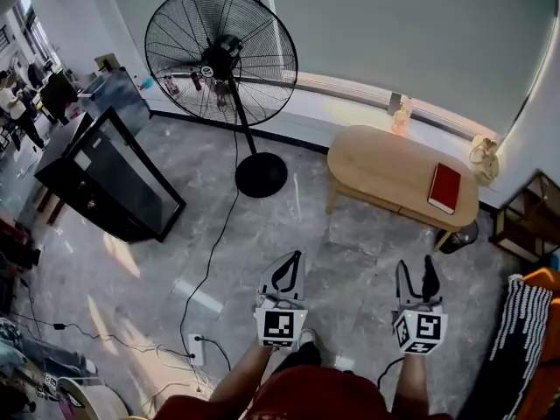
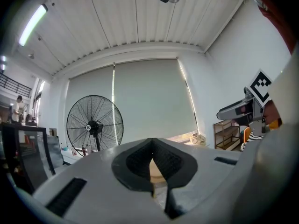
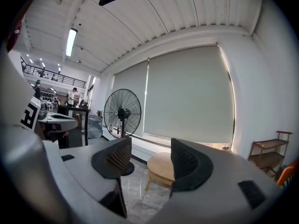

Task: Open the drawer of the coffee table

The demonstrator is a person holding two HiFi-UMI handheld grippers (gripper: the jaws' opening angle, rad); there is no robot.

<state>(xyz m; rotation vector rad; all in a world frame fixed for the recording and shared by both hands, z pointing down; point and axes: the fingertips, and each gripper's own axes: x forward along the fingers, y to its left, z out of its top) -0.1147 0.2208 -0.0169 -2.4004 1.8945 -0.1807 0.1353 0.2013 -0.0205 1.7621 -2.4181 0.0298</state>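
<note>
Jaws on the left gripper (image 2: 152,143) together, dark ribbed pads meeting at the tips, nothing clamped. A small slit stays below the tips, with pale wood showing through it. Jaws on the right gripper (image 3: 151,147) apart, with nothing between the pads.

Both grippers are held over grey marbled floor (image 1: 350,234), side by side and apart. Each carries a marker cube (image 1: 281,326) with a black-and-white square pattern. The patterns are coded blocks, not readable words.

Coffee table (image 1: 389,169): well ahead of both sets of jaws, in line with the right pair and ahead-right of the left pair, touched by neither. It has an oval light-wood top on pale legs and stands below the window ledge. The drawer front cannot be made out clearly from the head view.

Red book (image 1: 444,187): flat on the table's far-right end as seen from the jaws. No title legible on the cover.

Small clear bottle (image 1: 402,116): on the ledge just beyond the table. Label too small to read.

Standing fan (image 1: 220,59): ahead-left of the left jaws, black cage, round base (image 1: 261,175) on the floor. A white badge on the hub is unreadable.

Black cable (image 1: 210,261): runs from the fan's side to a white power strip (image 1: 198,348), left of the left gripper.

Black cabinet (image 1: 114,178): far left of the jaws.

Wooden shelf (image 1: 529,217): far right, past the table.
</note>
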